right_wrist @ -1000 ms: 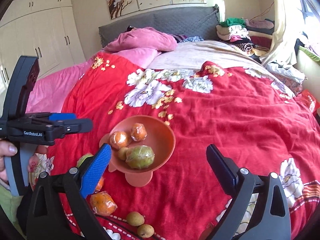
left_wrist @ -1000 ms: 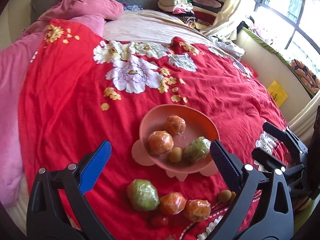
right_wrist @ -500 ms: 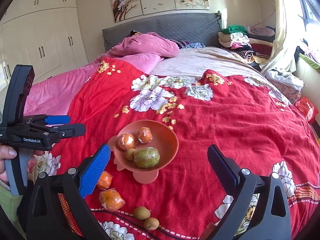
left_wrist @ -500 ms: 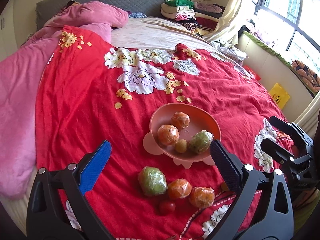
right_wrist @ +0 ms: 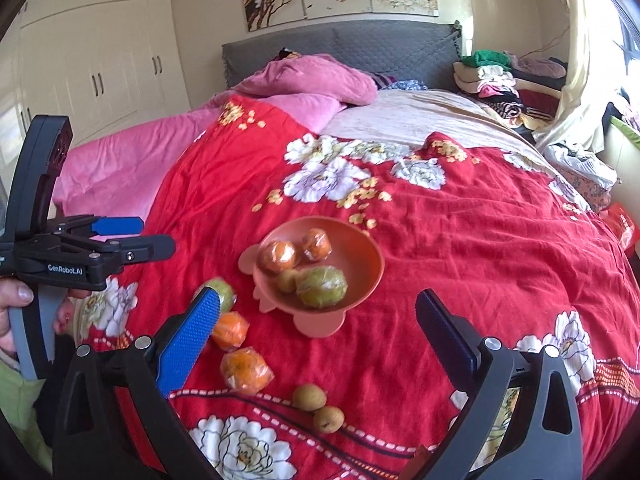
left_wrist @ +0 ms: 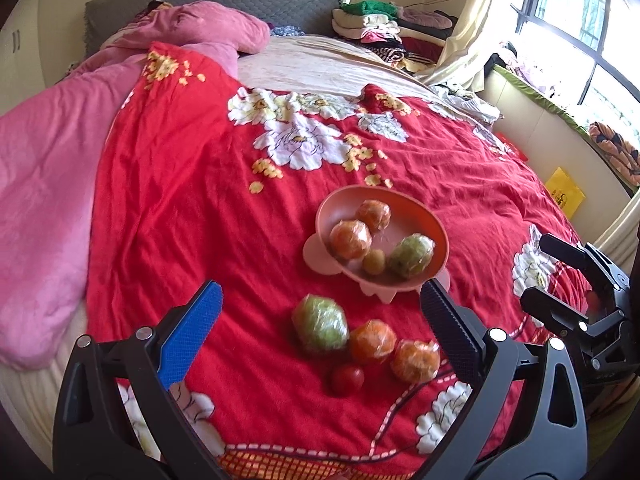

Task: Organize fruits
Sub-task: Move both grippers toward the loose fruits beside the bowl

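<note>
A pink bowl [left_wrist: 434, 224] [right_wrist: 360, 240] sits on the red bedspread and holds two wrapped oranges [left_wrist: 350, 238], a wrapped green fruit [left_wrist: 412, 254] and a small brown fruit [left_wrist: 374, 261]. In front of it lie a wrapped green fruit [left_wrist: 320, 324], two wrapped oranges [left_wrist: 372, 340] [right_wrist: 246, 370], a red tomato [left_wrist: 347, 378] and two small brown fruits [right_wrist: 309, 397]. My left gripper [left_wrist: 320, 320] hangs open above the loose fruits, holding nothing. My right gripper [right_wrist: 318, 328] is open and empty, back from the bowl. Each gripper shows in the other's view, the left gripper [right_wrist: 132, 236] and the right gripper [left_wrist: 552, 276].
The red flowered bedspread [left_wrist: 200, 200] covers most of the bed. A pink quilt [left_wrist: 36, 184] lies at the left, folded clothes [left_wrist: 372, 24] at the head and a window ledge [left_wrist: 560, 120] at the right. A hand [right_wrist: 16, 300] holds the left gripper's handle.
Both grippers have pulled back and risen from the bowl, so more of the bed and the loose fruits show. The fruits and bowl have not moved.
</note>
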